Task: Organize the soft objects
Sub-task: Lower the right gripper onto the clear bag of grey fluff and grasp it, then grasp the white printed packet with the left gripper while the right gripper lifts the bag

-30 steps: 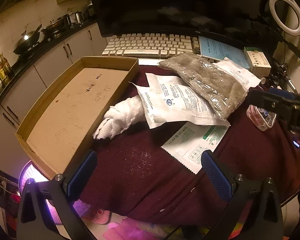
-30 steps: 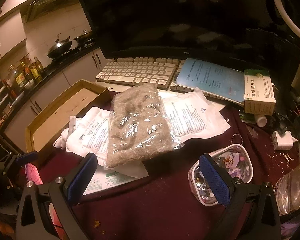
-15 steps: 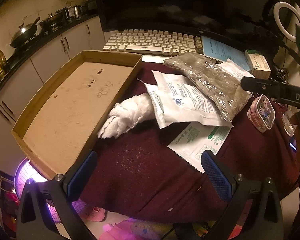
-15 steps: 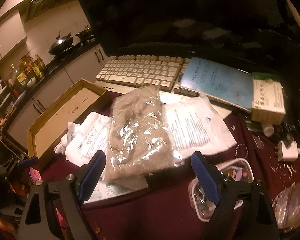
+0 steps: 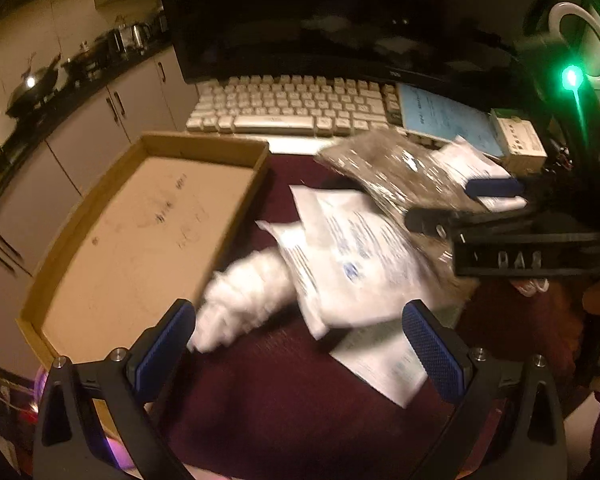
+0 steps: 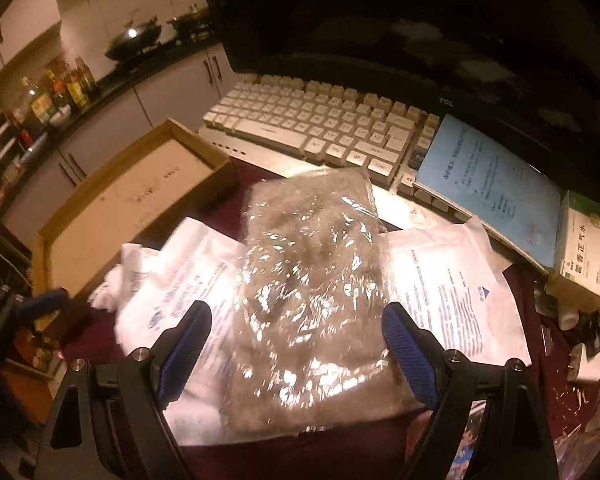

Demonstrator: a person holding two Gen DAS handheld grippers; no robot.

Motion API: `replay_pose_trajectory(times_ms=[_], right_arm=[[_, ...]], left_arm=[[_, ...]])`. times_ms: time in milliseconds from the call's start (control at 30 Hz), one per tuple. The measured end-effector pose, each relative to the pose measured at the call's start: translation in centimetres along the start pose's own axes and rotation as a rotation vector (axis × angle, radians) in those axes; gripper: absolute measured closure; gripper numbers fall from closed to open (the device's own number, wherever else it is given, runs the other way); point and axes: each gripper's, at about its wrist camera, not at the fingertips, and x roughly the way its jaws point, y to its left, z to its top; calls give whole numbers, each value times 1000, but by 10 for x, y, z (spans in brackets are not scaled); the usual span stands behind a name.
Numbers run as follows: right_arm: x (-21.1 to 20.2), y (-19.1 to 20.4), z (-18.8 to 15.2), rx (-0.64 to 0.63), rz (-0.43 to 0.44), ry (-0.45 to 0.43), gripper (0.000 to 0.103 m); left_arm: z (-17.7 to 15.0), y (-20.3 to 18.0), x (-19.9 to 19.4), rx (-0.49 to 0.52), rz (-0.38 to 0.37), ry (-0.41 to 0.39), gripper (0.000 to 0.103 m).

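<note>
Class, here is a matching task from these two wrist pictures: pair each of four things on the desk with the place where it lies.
Things:
1. clear bag of grey fibre
2. cardboard tray
3. blue booklet
4. rolled white towel

Places:
A. resting over the right end of the keyboard
B. poking out from under a white packet
C. on top of the white packets, between the right tongs
D. at the left edge of the desk

Pairs: 1-C, 2-D, 3-A, 4-B
</note>
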Motion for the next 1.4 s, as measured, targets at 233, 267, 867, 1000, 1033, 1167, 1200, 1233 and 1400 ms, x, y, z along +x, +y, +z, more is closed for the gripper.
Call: replay_pose_trajectory(times_ms=[233,267,867,1000,1033,1167,1200,1233,1400], right_arm=[[9,-12,-7,20,-38,14,23],[8,-13,-8,22,-44,10,26],[2,-21,-16,63,-56,-15,42],[3,-20,-15,65,-58,-16,42],[3,-20,-15,65,-59,-17,42],[3,-20,-16,67,-56,-22,42],[2,-20,-17,68,-55,-23,42],[2,-21,-17,70,-53,-24,42],[0,-22,-18,79,-47,-30,42]], left_arm=[[37,20,18,-19,-36,6,10],[42,24,24,-40,-48,23,19],[88,22,69,-81,-173,136,49],[85,14,81,-52,-153,193,51],[85,13,82,-53,-162,199,51],[81,11,84,-81,-227,233,60],[79,10,86,-87,-247,244,66],[78,9,87,-94,-269,257,67],[74,-1,85,-86,-295,256,68]])
